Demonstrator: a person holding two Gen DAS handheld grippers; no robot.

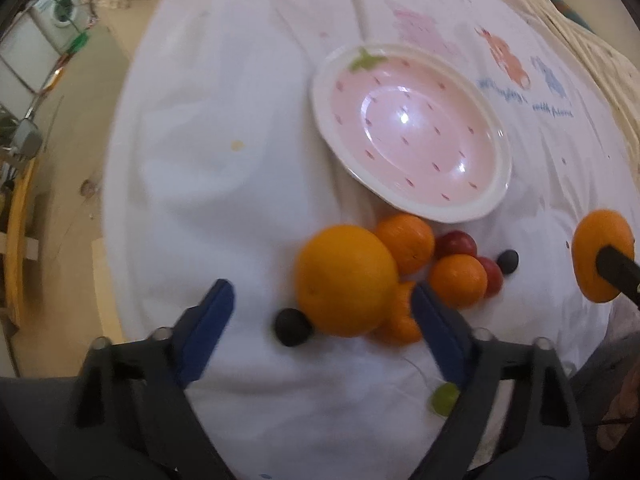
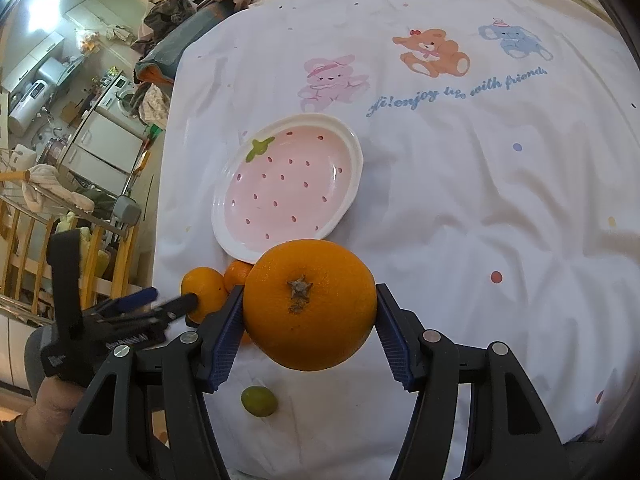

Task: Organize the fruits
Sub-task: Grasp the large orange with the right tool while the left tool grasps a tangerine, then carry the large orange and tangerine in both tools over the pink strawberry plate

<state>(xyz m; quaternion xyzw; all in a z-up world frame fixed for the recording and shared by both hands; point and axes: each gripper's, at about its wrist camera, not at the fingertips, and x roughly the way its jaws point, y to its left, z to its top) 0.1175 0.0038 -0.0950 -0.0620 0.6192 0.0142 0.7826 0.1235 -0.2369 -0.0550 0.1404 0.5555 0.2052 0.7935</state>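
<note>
A pink strawberry-patterned plate lies empty on the white cloth; it also shows in the right wrist view. In front of it sits a pile of fruit: a big orange, smaller oranges, red fruits and dark berries. My left gripper is open, its blue pads either side of the big orange. My right gripper is shut on another large orange, held above the cloth near the plate; that orange also shows in the left wrist view. A green grape lies below it.
The white cloth with cartoon animals covers a bed or table. Its left edge drops to the floor. Wooden rails, a washing machine and clutter stand at the far left.
</note>
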